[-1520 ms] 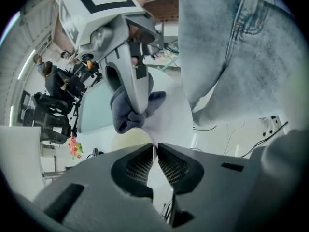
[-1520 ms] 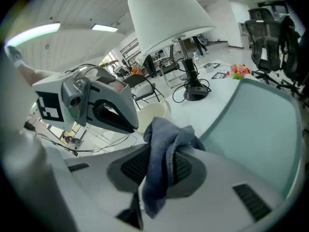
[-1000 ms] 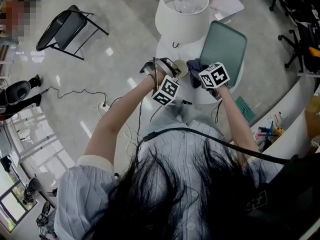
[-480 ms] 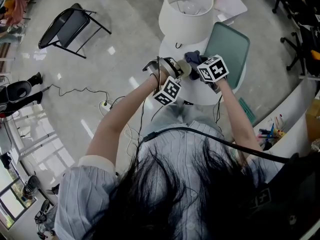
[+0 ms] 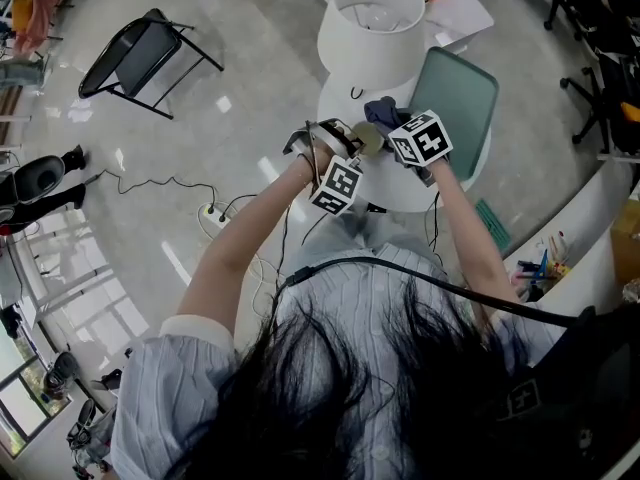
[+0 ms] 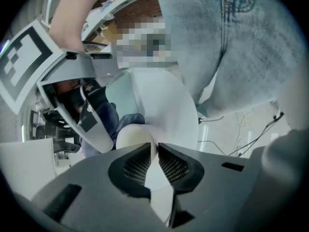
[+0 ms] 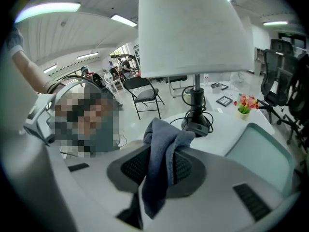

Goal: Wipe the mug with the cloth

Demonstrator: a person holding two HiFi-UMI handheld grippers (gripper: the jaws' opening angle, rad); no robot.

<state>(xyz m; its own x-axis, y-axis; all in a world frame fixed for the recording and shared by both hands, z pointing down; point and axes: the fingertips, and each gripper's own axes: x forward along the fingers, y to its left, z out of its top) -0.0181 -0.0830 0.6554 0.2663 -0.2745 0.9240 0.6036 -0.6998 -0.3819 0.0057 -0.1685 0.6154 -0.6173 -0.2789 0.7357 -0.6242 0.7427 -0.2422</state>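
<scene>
A cream mug [image 5: 367,140] is held above the round white table [image 5: 400,190]. My left gripper [image 5: 345,146] is shut on its rim, and in the left gripper view the jaws [image 6: 155,149] pinch the mug's wall [image 6: 135,135]. My right gripper [image 5: 398,128] is shut on a dark blue cloth [image 5: 381,111] that bunches against the mug's far side. The cloth [image 7: 161,153] hangs folded between the right jaws in the right gripper view. It also shows beside the mug [image 6: 116,117] in the left gripper view.
A white lamp with a big shade [image 5: 368,26] stands at the table's far side, its black base and cable [image 7: 197,119] just beyond the cloth. A green tray [image 5: 455,93] lies to the right. A folding chair [image 5: 135,58] and floor cables [image 5: 205,208] are at the left.
Both grippers have shifted slightly away from me with the mug and cloth. The cloth has moved from the mug's right side up to its far edge.
</scene>
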